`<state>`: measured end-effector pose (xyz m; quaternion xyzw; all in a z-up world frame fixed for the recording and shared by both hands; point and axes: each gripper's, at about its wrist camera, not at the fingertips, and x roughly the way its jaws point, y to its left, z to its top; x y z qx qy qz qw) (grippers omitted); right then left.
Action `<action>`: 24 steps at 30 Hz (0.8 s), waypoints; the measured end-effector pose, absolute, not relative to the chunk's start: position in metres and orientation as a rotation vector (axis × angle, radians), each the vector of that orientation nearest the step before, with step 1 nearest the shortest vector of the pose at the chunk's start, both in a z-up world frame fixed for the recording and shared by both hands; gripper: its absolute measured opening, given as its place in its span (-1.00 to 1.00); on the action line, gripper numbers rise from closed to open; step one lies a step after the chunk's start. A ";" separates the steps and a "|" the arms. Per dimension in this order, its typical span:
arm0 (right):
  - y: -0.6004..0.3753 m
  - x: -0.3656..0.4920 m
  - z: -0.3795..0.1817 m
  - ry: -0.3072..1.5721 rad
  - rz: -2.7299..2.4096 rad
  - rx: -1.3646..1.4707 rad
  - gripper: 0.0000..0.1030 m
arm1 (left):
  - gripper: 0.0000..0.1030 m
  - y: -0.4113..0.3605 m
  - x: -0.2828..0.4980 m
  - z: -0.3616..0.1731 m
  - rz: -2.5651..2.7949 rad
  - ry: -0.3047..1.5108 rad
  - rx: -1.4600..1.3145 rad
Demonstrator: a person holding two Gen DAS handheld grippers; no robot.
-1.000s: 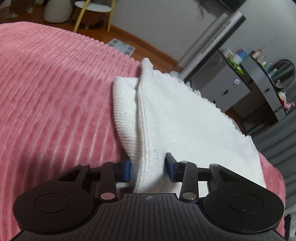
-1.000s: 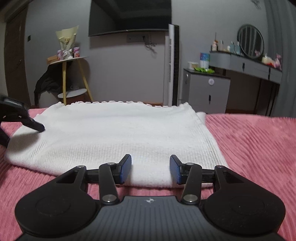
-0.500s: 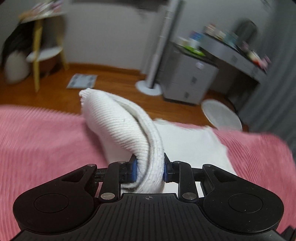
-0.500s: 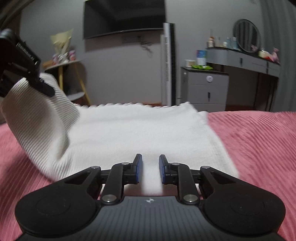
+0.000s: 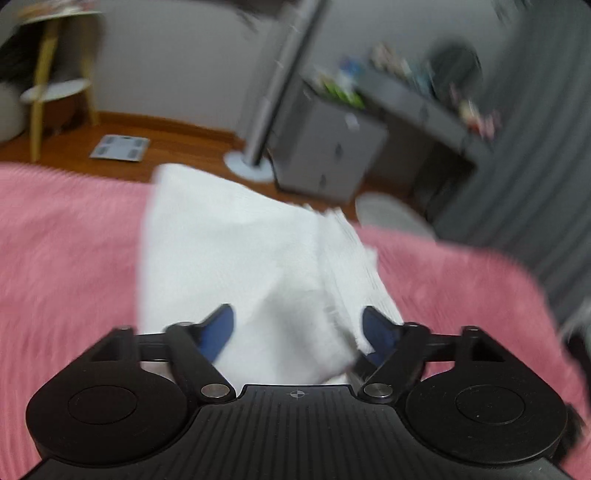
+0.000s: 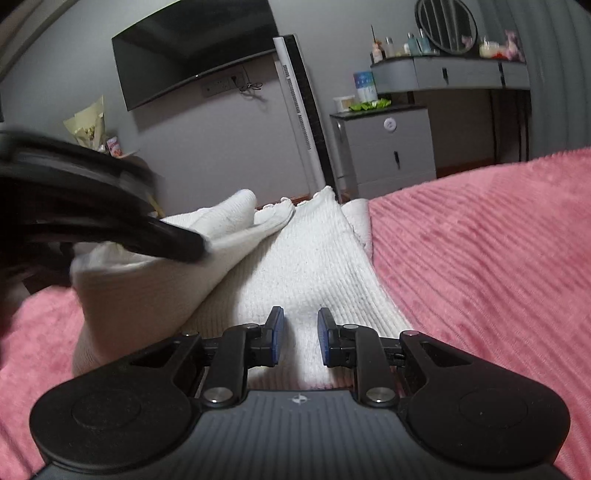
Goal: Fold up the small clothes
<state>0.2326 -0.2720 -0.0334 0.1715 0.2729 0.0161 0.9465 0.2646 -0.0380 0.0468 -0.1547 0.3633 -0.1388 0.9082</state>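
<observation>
The left gripper [image 5: 297,328] is letting go now (fingers wide), dropping the top [image 6: 306,269] folded over. The right gripper [image 6: 300,334] is pinching the top's near edge.

Before me I see a pink bed cover [image 6: 480,240], a black television [image 6: 195,55] on the wall, a grey cabinet [image 6: 388,147] and a round mirror [image 6: 445,24].

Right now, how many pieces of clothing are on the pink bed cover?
1. A white knit garment lies on the pink cover, left side folded over; left gripper open around it, right gripper pinching its near edge. Anything underneath is hidden.
</observation>
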 end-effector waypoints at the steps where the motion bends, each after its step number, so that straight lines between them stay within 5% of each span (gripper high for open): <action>1: -0.275 0.233 -0.033 0.559 0.038 0.374 -0.63 | 0.64 -0.029 0.250 0.044 -0.232 0.733 -0.315; 11: -0.302 0.239 -0.031 0.635 0.108 0.587 -0.59 | 0.63 0.053 0.198 -0.021 0.169 0.786 -0.178; 16: -0.312 0.261 -0.017 0.620 0.178 0.729 0.34 | 0.71 0.065 0.193 -0.017 0.165 0.734 -0.226; 24: -0.289 0.342 -0.019 0.815 0.298 0.799 0.25 | 0.78 0.073 0.201 -0.023 0.137 0.742 -0.283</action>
